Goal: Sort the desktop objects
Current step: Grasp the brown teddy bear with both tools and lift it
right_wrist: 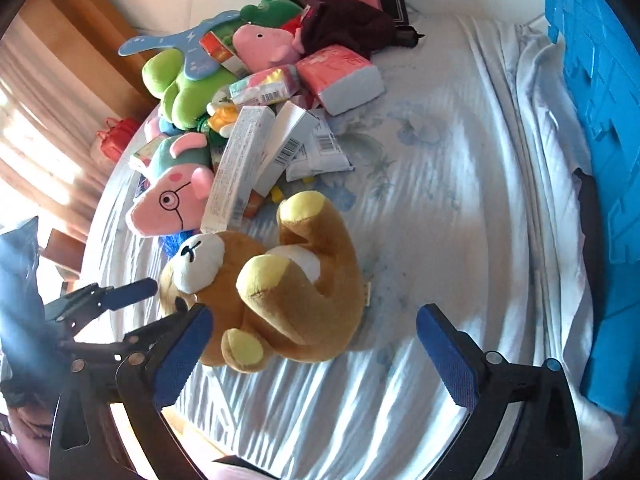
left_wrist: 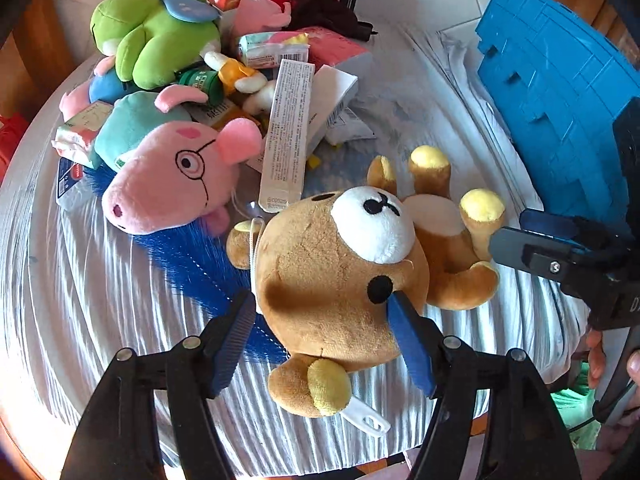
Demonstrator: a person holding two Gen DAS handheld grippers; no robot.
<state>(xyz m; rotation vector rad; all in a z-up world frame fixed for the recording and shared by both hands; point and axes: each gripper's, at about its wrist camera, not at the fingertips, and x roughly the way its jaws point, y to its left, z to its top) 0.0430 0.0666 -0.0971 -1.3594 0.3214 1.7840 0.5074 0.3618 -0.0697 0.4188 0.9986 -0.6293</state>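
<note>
Blue foam-tile panel [left_wrist: 560, 80], stepped edge, stands along the right side of a table draped in a thin, wrinkled white cloth [right_wrist: 460, 200] with a faint blue floral print. Far end of table: heap of mixed goods. In it, a green plush [left_wrist: 152, 40], a pink pig plush with drawn glasses [left_wrist: 176, 172], a long white printed carton [left_wrist: 286, 132], pink tissue packs, small cartons; a blue bristled brush [left_wrist: 192, 256] lies under the pig, bristles stiff and fine. Nearest item, apart from the heap's core: brown bear plush [left_wrist: 332, 280], on its back on the cloth, head toward the left gripper, yellow-soled feet pointing away, white muzzle and belly patch, short velour pile. Judgement: light, soft, compressible, not fragile, not slippery; will sag if taken by a limb. Best hold across the head or torso, where stuffing is thickest. Left gripper [left_wrist: 320, 312]: jaws part-spread and straddling the bear's head, right pad against the cheek by the eye, left pad just beside the head; a firm pinch is not evident. Right gripper [right_wrist: 316, 344]: jaws spread fully, bear's lower body between them, left pad close to a foot, right pad well clear. A small white tag loop [left_wrist: 372, 420] pokes out beside the bear's ear.
</note>
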